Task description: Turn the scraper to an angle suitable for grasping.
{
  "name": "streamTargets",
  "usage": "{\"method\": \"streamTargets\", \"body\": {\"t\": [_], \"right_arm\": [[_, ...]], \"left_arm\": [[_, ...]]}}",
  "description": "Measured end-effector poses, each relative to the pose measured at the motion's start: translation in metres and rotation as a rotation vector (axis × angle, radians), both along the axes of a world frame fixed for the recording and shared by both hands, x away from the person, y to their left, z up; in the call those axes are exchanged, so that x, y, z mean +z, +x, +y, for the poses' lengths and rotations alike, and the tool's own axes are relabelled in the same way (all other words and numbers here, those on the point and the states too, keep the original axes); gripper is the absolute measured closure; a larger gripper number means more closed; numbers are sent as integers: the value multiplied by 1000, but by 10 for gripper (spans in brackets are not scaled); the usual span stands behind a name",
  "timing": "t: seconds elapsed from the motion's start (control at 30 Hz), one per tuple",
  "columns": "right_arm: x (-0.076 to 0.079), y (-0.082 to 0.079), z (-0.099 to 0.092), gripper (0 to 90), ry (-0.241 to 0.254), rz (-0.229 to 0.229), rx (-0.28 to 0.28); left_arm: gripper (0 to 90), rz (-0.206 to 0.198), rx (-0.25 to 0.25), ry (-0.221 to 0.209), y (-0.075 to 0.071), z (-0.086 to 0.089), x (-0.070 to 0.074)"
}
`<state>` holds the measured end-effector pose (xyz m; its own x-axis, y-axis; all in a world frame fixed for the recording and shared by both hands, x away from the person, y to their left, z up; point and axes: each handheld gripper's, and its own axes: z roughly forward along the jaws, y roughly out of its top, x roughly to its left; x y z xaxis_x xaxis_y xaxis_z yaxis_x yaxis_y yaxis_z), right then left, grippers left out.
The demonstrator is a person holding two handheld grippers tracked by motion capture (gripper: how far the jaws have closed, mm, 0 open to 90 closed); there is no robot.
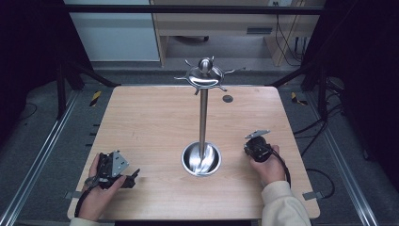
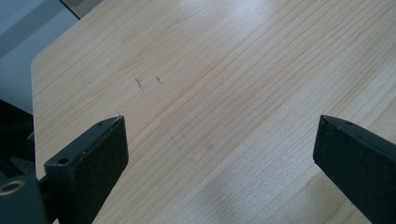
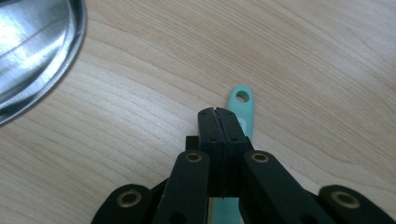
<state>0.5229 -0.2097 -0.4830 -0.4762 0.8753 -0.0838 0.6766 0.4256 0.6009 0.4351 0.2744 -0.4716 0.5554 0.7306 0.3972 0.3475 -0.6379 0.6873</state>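
Right gripper (image 3: 218,112) jaws are pressed together over the flat mint-green plastic handle with a hanging hole (image 3: 241,100), frame centre, so they should be opened, lowered astride it, then closed squarely; left gripper (image 2: 219,135) jaws stand wide, empty.

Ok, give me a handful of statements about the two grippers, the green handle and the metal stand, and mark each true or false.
1. The right gripper has its jaws closed together. True.
2. The left gripper is clamped on a spoon. False: its jaws stand wide apart over bare table.
3. A mint-green handle with a hole at its end lies under the right gripper. True.
4. The metal stand lies tipped over. False: it stands upright on its round base.
5. The green handle hangs from the stand's hooks. False: it lies on the table.
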Motion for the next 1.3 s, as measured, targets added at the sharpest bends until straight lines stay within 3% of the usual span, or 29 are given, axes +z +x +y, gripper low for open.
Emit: {"method": "streamTargets", "body": {"t": [0.37, 0.67, 0.9, 1.1, 1.3], "right_arm": [[0, 1, -10, 900, -13, 8, -76], [0, 1, -13, 900, -10, 13, -87], [5, -3, -12, 900, 15, -11, -82], [16, -9, -14, 900, 36, -28, -106], [31, -10, -16, 900, 47, -12, -129]], "left_arm": [[31, 1, -2, -1, 0, -1, 0], [31, 7, -8, 6, 0, -2, -1], [31, 8, -6, 6, -1, -2, -1], [30, 13, 5, 7, -3, 0, -3], [31, 13, 5, 6, -3, 1, -2]]}}
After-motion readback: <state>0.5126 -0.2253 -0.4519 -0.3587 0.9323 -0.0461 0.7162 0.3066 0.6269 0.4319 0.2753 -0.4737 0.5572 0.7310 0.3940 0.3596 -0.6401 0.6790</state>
